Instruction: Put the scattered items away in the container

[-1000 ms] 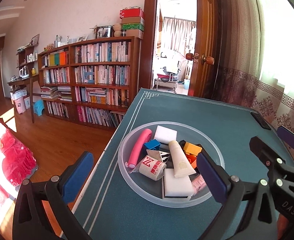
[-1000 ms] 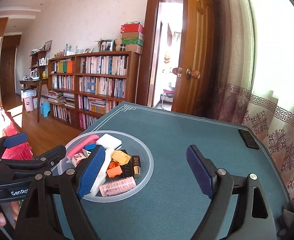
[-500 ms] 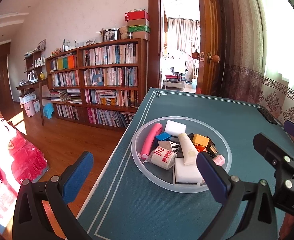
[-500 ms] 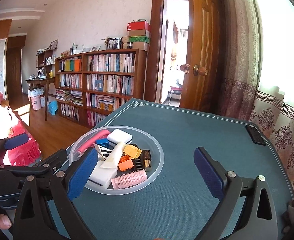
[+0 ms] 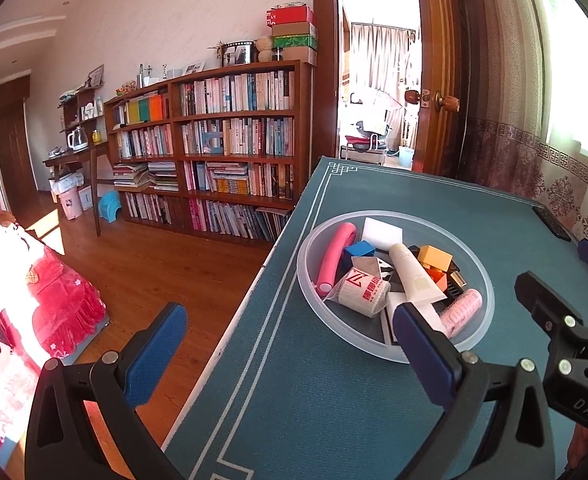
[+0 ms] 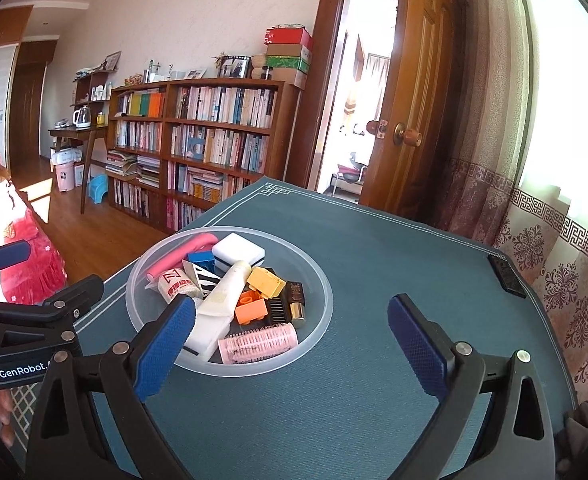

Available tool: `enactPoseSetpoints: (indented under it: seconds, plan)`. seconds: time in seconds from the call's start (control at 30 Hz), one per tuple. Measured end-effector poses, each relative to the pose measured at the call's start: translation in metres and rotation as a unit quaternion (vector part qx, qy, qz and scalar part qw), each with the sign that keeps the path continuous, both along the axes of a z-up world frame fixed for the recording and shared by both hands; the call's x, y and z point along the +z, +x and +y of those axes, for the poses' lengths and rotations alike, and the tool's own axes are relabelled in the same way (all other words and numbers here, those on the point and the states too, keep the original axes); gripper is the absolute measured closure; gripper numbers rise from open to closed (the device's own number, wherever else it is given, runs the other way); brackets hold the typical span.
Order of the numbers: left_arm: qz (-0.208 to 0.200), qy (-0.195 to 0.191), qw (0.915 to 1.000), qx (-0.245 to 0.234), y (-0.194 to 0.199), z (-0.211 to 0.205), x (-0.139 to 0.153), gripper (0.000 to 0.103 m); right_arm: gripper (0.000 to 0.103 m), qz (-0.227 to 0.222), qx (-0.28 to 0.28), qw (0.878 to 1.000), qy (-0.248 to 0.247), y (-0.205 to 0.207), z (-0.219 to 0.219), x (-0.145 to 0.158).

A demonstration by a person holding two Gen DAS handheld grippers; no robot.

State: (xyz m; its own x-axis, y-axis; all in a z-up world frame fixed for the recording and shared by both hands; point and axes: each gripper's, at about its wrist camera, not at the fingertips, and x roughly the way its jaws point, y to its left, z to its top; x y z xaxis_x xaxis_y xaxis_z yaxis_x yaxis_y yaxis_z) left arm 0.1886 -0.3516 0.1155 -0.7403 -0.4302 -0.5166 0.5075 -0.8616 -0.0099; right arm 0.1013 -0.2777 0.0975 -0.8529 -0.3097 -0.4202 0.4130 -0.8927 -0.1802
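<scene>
A clear round plastic bowl point(image 5: 478, 322) point(image 6: 317, 332) sits on the teal table and holds several small items: a pink foam roller point(image 5: 333, 256), a white sponge point(image 6: 240, 250), a cream tube point(image 6: 224, 290), orange blocks point(image 6: 266, 282), a pink hair curler point(image 6: 258, 344) and a white packet with red print point(image 5: 361, 292). My left gripper point(image 5: 290, 354) hangs open above the table's left edge, short of the bowl, holding nothing. My right gripper point(image 6: 292, 344) is open and empty, just before the bowl's near right rim.
A black remote point(image 6: 505, 274) lies near the table's far right edge by the patterned curtain. Left of the table drops a wooden floor point(image 5: 154, 264), with a bookshelf point(image 5: 214, 148) beyond. An open wooden door point(image 6: 413, 92) stands behind the table.
Both grippers have pulled back and risen away from the bowl, so it looks smaller and farther off. The bowl's items stay put.
</scene>
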Motion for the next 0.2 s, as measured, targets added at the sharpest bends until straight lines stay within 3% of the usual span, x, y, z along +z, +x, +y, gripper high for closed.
enactPoseSetpoints:
  seconds: [0.2]
  plan:
    - [-0.006, -0.002, 1.0000, -0.003, -0.0006, 0.0005, -0.0020, 0.000, 0.004, -0.006, -0.004, 1.000, -0.003, -0.0034, 0.0039, 0.0003]
